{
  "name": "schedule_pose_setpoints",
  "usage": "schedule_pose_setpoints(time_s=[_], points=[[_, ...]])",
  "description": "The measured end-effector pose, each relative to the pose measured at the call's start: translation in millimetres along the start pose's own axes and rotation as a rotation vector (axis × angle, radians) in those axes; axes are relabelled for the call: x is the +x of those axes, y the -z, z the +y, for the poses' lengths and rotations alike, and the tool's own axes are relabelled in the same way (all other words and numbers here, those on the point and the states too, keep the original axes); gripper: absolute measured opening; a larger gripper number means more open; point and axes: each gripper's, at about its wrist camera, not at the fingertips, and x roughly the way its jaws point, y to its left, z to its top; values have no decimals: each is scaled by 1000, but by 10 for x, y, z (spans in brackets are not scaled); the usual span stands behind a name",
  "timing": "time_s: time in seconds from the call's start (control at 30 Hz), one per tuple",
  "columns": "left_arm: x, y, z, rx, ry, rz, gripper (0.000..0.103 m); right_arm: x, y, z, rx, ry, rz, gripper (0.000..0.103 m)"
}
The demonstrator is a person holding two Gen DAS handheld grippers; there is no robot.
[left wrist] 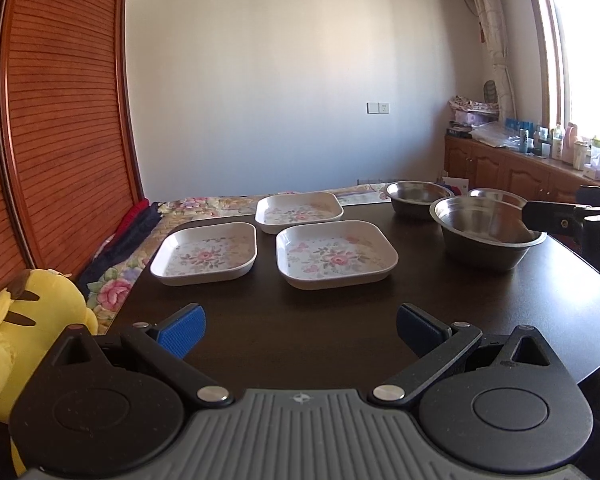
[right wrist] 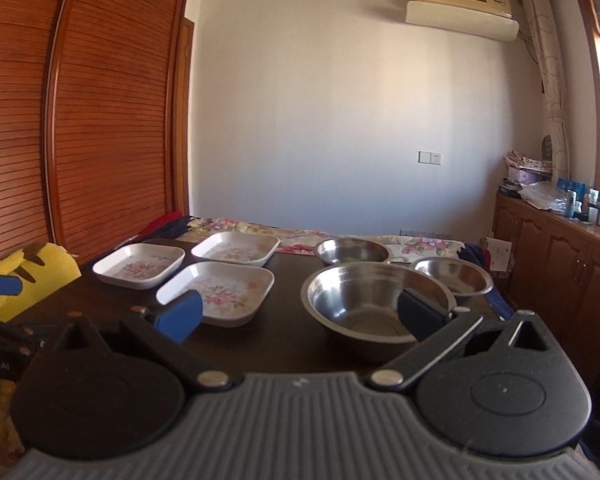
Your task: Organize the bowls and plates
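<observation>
Three square white plates with pink flower prints lie on the dark table (left wrist: 300,340): one at the left (left wrist: 206,254), one in the middle (left wrist: 336,254) and one behind them (left wrist: 299,211). Three steel bowls stand to the right: a large near one (left wrist: 486,232), one at the back (left wrist: 416,198) and a third (right wrist: 454,278) behind the large one. My left gripper (left wrist: 300,332) is open above the table's near edge, short of the plates. My right gripper (right wrist: 300,314) is open too, in front of the large bowl (right wrist: 374,306), its right finger overlapping the bowl's rim.
A yellow plush toy (left wrist: 16,320) sits off the table's left edge. A flowered bedspread (left wrist: 204,204) lies beyond the table. A slatted wooden wardrobe (left wrist: 60,120) fills the left side. A low cabinet (left wrist: 520,168) with bottles runs along the right wall under the window.
</observation>
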Motion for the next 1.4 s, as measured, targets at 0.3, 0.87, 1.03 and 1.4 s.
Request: schedule_pose_setpoints(time_s=[0.3,0.87,1.03,1.4], points=[[214,-160,227,-26,23,4,99,181,-135,90,-15,-88,18,103],[829,-268,538,-25,30,28,78,724,-127,384,-22,-187,106,84],[1045,-305,554,7,46,41,70,954,-92,436,-24,-213,153,66],[1464,-386,452,37,141,89,54,1333,-7,435,-17,-215,252,56]])
